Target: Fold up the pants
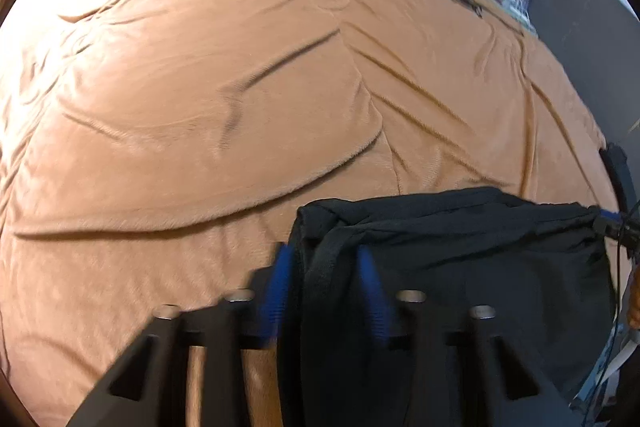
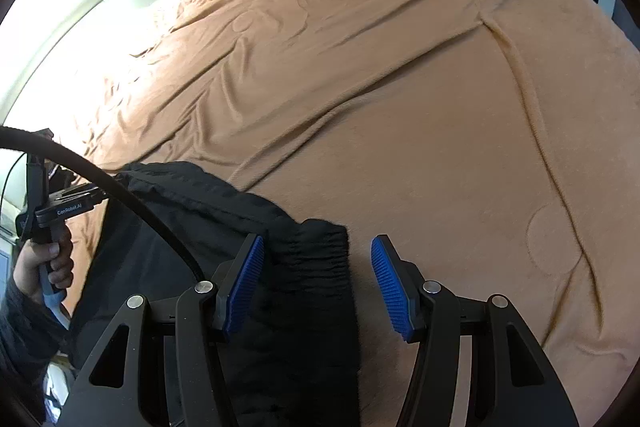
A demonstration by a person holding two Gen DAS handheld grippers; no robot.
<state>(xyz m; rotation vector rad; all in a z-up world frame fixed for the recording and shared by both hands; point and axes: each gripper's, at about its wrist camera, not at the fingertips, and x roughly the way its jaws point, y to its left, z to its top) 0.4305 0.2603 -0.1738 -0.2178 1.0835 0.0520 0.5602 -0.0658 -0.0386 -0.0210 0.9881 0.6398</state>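
The left gripper (image 1: 326, 283) pinches the black pants (image 1: 460, 251) on the blanket (image 1: 240, 87), while the right gripper (image 2: 318, 283), half open, straddles the waistband (image 2: 316, 259) ungripped; it should close before lifting.

Left wrist: you look steeply down, close over the rumpled orange fleece blanket (image 1: 240, 99) | right wrist: likewise | shared: the folded black fabric pants (image 1: 460, 247).

Each matte black hand-held gripper (image 2: 318, 283) carries two ribbed blue rubber pads (image 2: 390, 287) on angled black fingers with triangular cut-outs and round silver screw heads (image 2: 431, 286). A thick black cable (image 2: 132, 205) arcs across the left. The other hand-held gripper (image 2: 60, 213) bears white "GenRobot.AI" lettering. The person's hand (image 2: 36, 267) emerges from a dark knitted sleeve (image 2: 20, 323).
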